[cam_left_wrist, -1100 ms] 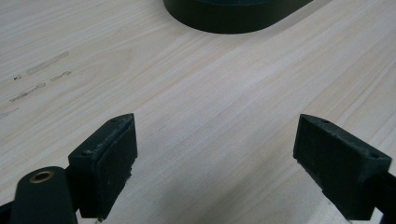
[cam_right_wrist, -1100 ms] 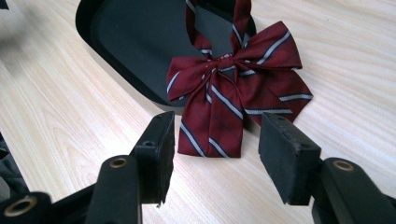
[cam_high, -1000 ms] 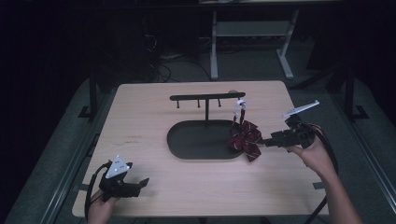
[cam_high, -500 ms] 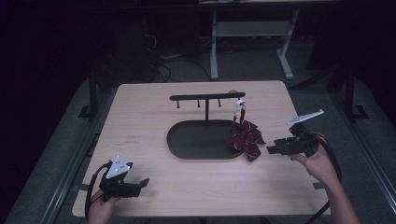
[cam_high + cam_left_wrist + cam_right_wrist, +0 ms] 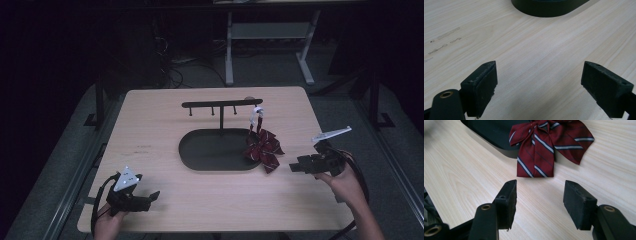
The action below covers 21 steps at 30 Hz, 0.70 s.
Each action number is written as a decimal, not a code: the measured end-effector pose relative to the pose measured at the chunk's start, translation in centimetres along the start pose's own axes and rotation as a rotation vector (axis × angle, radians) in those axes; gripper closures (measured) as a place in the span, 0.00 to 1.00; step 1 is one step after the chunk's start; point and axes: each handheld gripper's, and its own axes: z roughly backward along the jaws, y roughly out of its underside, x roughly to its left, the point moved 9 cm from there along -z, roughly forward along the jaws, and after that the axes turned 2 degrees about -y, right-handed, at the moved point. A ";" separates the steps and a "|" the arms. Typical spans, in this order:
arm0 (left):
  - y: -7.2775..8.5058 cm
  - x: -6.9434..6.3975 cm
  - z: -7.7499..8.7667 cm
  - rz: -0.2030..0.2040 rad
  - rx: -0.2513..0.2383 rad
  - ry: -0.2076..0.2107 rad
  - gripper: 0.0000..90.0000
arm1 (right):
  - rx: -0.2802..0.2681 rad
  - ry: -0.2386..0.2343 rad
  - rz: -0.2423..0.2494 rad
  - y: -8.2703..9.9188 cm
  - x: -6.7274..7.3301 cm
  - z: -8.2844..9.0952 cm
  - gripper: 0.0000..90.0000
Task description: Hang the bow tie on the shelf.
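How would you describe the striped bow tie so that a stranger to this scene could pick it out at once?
On the pale wooden table stands a black rack with an oval base. The bow tie hangs by a white strap at the rack's right end, draped over the base's right edge. It is the only red thing, with thin pale stripes.

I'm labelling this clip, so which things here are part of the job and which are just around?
Part of the job:
- red striped bow, hung by its white strap from the rack
- black rack on its oval base
- right gripper, jaws open, facing the bow

Just around:
- left gripper, open over bare table
- grey stand behind the table
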 end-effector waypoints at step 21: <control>0.0 0.0 -0.1 -0.013 0.006 0.002 0.15 | -0.021 -0.012 -0.029 3.7 -0.4 0.5 0.46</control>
